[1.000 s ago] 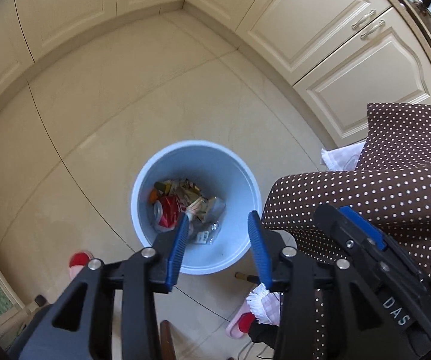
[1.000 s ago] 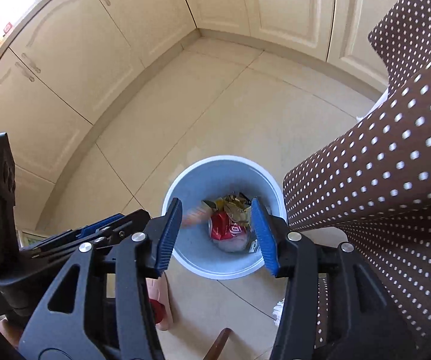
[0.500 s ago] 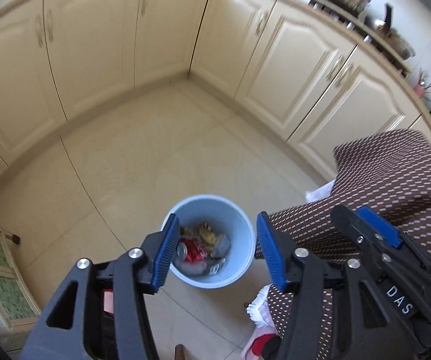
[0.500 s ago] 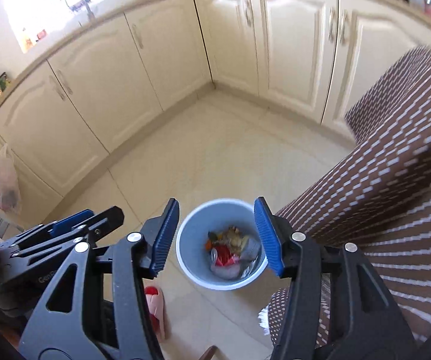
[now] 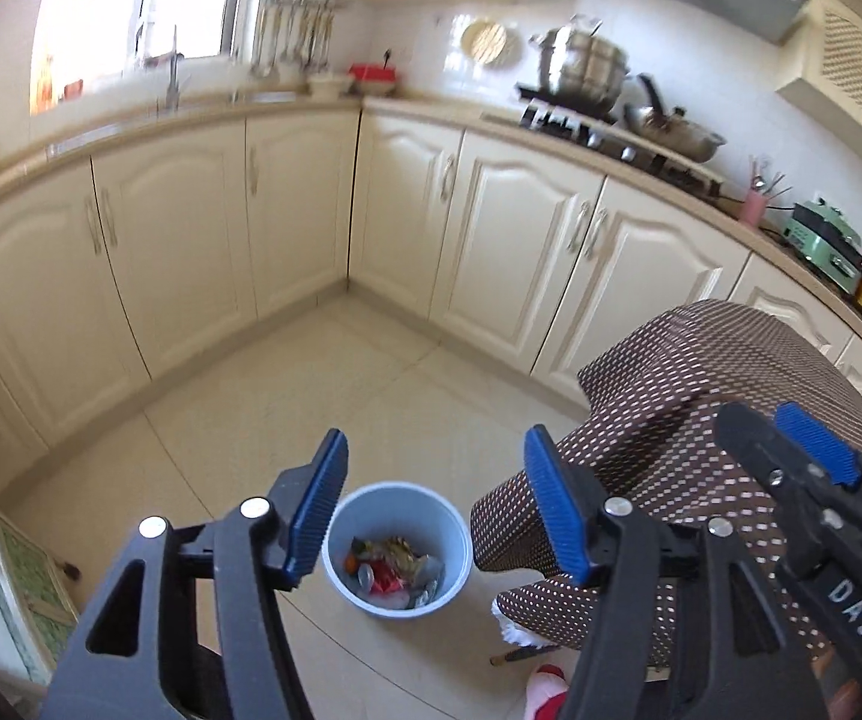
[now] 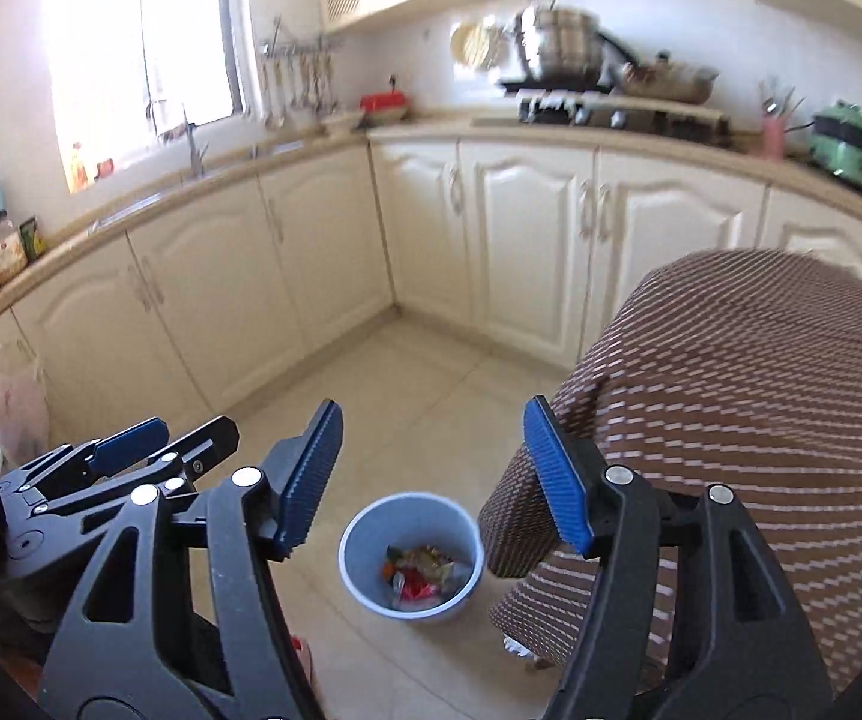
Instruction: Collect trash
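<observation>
Both grippers hang empty above a kitchen floor. Nearest the lens in the left wrist view, the left gripper (image 5: 434, 501) has its blue ribbed pads spread wide, nothing between them; the right gripper (image 6: 431, 474) stands likewise. Both sets of jaws have just been opening, and no object sits between either pair.

A second ago each camera looked almost straight down into the round pale-blue plastic bin (image 5: 396, 549); now the bin is small and low in frame, the cabinets and counter have come into sight, and both views are smeared by motion. The hands have risen and tipped up away from it. The bin stands on the cream tiled floor (image 5: 287, 396), just left of a brown polka-dot cloth (image 5: 695, 420) draped over something bulky. Inside lies the mixed trash of crumpled wrappers, red packet and foil (image 5: 392, 564). The drop-off looks finished, and the next step is probably a search for more litter.

Beyond the floor, cream panelled cabinets (image 5: 521, 240) wrap the far corner under a counter carrying a steel pot on the hob (image 5: 581, 63).

The left view alone catches the right gripper's black body, lettered "DAS", at lower right, and a red and white slipper (image 5: 542, 690) at the bottom edge. The right view alone shows the left gripper's body at lower left and a pale plastic bag (image 6: 14, 402) hanging by the cabinets.
</observation>
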{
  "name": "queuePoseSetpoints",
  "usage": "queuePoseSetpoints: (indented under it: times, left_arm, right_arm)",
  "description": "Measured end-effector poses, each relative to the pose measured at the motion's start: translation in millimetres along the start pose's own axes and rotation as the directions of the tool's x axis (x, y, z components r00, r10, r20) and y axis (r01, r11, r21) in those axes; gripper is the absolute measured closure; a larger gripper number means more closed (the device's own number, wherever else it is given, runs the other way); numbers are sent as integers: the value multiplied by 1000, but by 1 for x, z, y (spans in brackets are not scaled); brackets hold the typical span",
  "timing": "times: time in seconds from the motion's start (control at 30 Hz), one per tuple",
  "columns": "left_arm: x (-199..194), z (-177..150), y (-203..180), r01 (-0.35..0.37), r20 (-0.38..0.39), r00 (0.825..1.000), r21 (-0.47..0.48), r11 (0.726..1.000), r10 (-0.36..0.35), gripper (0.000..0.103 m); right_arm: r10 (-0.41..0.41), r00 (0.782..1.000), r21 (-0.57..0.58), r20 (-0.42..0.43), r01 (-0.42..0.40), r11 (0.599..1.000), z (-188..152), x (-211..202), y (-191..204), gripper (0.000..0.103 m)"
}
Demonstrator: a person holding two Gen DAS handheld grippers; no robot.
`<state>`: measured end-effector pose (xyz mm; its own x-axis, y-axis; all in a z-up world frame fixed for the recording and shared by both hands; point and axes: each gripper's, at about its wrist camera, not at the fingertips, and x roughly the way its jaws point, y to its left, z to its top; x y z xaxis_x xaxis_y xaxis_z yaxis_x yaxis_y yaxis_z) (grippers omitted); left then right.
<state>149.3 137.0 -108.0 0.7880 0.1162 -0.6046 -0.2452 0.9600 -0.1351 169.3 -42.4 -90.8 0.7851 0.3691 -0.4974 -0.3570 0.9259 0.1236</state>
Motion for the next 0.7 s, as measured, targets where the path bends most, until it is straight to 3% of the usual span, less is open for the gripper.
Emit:
queuePoseSetpoints:
  times: [0.07,0.2,0.33,0.7]
  left_arm:
    - [-17,1,-9,-4,26,1000,21,1000,4,34]
    - [-57,4,-31,-30,103,994,71,997,22,32]
    - [-91,5,-44,-9,149,989,100,995,-7,30]
    - [-158,4,-82,11,287,956,156,988,-56,22]
  right_arm:
    - [-20,999,4,42,20,1000,3,-26,-4,37]
    - [-66,990,10,123,65,998,9,-74,-11,33]
    - [-99,977,30,186,95,995,12,-113,-22,30]
    - [-156,934,50,321,148,988,14,-181,-33,25]
